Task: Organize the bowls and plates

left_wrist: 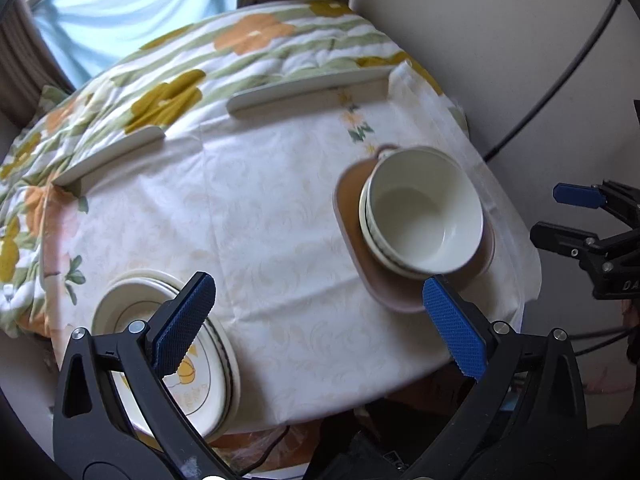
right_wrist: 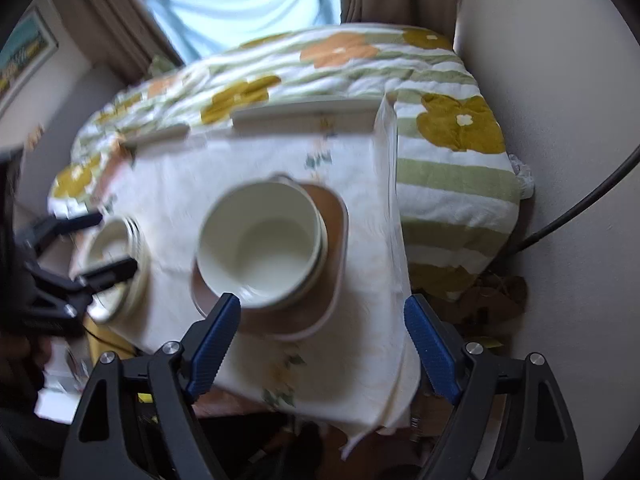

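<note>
On the cloth-covered desk two groups of crockery sit well apart: a stack of cream bowls on a brown square plate toward the right side, and a stack of round plates with an orange print at the near left corner. The left gripper hangs above the desk's near edge with its jaws spread wide and nothing between them; its left pad overlaps the round plates in view, so that pile lies just ahead and to its left. The right gripper is likewise wide open and empty, with the bowls straight ahead and slightly left of its centre line. Each hand is therefore nearer its own pile; the bowls seem the right hand's natural reach.
</note>
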{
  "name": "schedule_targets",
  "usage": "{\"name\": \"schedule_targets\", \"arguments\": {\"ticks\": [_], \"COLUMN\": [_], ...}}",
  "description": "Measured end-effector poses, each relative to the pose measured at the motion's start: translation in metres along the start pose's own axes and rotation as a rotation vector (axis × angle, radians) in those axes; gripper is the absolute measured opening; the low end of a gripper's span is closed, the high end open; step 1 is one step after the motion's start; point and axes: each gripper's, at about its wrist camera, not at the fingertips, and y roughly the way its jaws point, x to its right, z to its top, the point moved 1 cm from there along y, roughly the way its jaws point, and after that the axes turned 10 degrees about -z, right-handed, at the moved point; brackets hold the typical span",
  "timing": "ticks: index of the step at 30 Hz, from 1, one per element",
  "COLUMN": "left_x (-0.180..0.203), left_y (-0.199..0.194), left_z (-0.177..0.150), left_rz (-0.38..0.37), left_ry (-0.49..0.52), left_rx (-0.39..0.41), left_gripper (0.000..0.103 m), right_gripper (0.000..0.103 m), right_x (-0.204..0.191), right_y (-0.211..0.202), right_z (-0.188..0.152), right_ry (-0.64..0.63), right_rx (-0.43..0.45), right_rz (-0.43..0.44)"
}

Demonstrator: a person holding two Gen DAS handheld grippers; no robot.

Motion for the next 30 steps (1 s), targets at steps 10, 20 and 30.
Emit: {"name": "schedule_targets", "arguments": {"ticks": [10,20,30], "left_x": [0.004,0.009,0.032], "left_y": [0.061,0.115,0.136], "left_z": [-0.004,-0.003,-0.012], "left_rz": [-0.045,-0.096,-0.121], "left_ry": [0.029,-0.047,-0.002], "left_rx": [-0.177,-0.297,-0.296], "left_gripper": [0.094,0.044,0.025], "right_gripper": [0.047,0.027,0.021], "right_x": [-0.007,-0.014,-0.016], "right_y": [0.057,0.103,0.119], "right_z": [-0.004,0.005,-0.003], "right_ry": [-0.106,-0.216,-0.267], "right_rx": [-0.163,-0.261,-0.244], "right_rz": [-0.002,0.082,0.147]}}
